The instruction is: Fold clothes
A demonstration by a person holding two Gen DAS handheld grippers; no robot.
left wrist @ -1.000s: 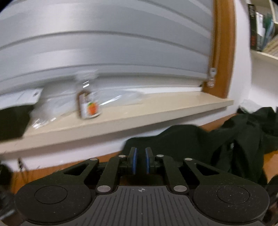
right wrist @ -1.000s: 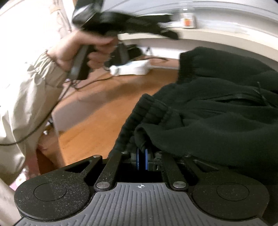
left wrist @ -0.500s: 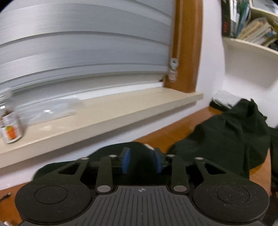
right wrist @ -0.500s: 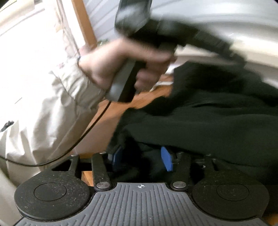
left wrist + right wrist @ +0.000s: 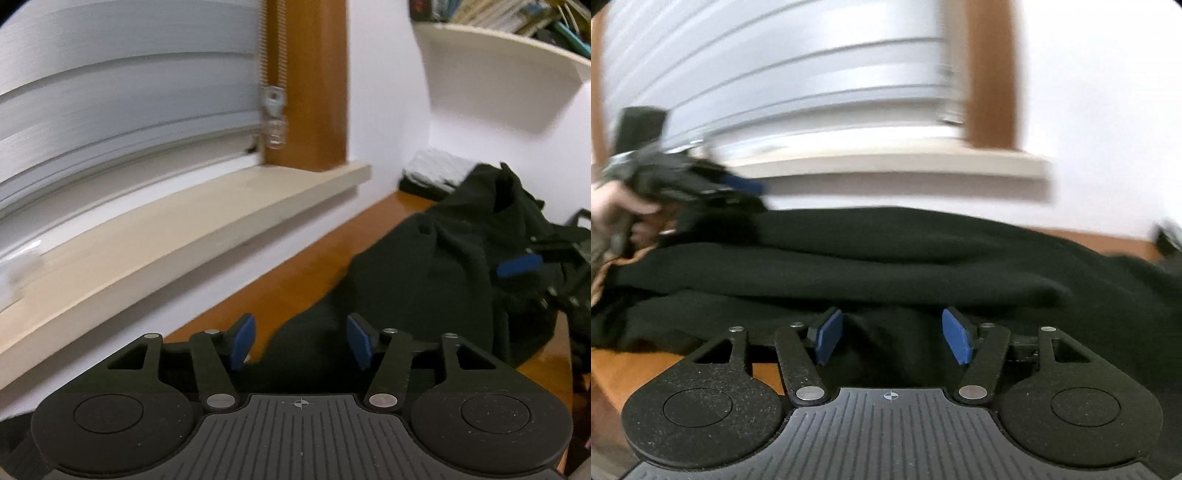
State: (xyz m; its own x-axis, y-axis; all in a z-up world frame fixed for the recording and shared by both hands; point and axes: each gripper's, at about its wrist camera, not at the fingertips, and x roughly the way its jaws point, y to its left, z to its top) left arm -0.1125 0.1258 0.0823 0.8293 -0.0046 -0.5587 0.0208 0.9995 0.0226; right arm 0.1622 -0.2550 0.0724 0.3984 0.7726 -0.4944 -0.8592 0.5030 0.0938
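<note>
We have the black garment [image 5: 886, 258] lying in 2 or more soft layers on the wooden table [image 5: 288, 280] below the window sill [image 5: 184, 229]. Our left gripper [image 5: 300, 341] and right gripper [image 5: 892, 334] have just been opening, pads clear of the cloth lying between them. We judge 1 fold laid, with squaring and further folds left.

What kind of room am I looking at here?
Probably a home study or bedroom: a wooden desk under a window sill with closed blinds, and a wall shelf of books.
</note>
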